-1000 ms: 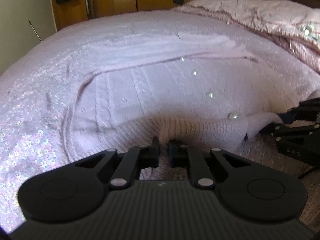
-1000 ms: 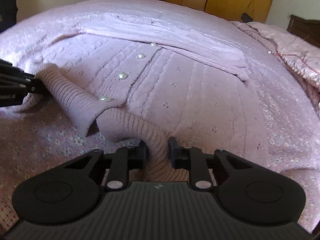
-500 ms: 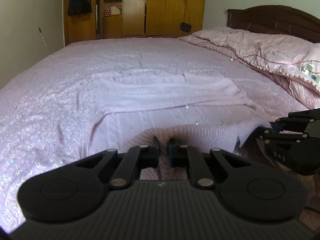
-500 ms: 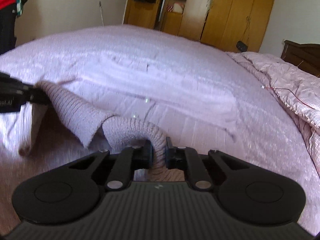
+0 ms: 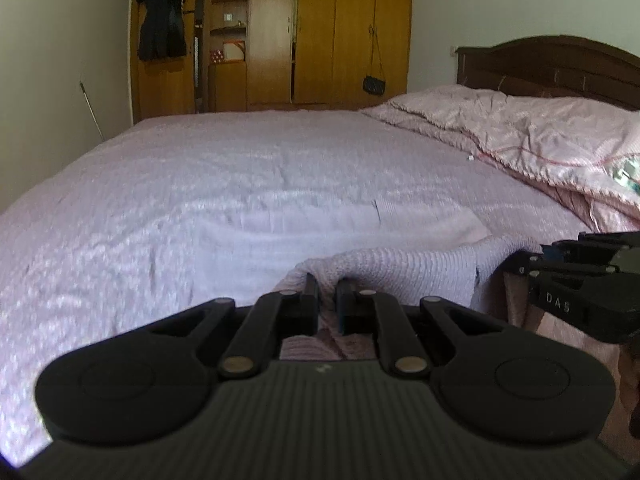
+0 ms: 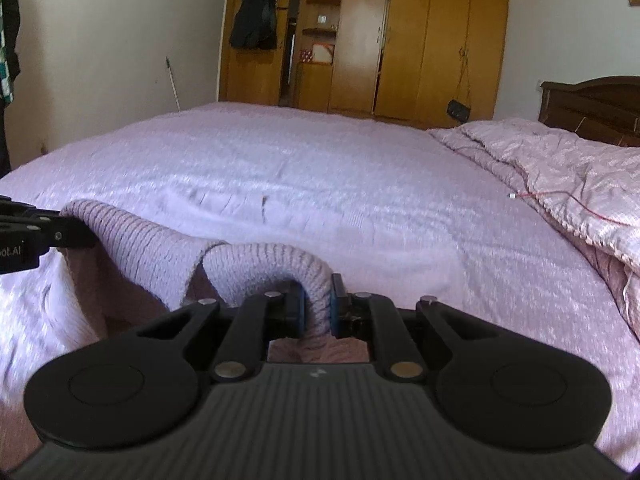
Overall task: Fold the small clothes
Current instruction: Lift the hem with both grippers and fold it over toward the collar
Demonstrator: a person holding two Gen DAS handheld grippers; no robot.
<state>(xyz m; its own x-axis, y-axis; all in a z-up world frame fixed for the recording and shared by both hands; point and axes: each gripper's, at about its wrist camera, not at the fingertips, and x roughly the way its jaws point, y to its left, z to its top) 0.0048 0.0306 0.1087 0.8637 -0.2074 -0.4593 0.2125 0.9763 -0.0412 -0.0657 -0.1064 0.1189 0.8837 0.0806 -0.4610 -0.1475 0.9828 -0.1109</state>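
Two grippers pinch the ribbed hem of one pale pink knitted cardigan, raised above a bed.

Left wrist view: the left gripper has its fingers drawn narrow on the hem, a fold of knit bulging up between and over the tips. The hem runs rightward to the right gripper, which enters from the right edge and meets the cloth at its far corner. Beyond the lifted hem, the rest of the garment lies flat on the lilac bedspread. A crumpled pink quilt lies at the right below a dark headboard. A wooden wardrobe stands against the far wall.

Right wrist view: the right gripper is clamped on a thick roll of hem that arches over its left finger. The cardigan sags leftward to the left gripper, closed on the other end. The bedspread stretches behind; the quilt lies at the right.
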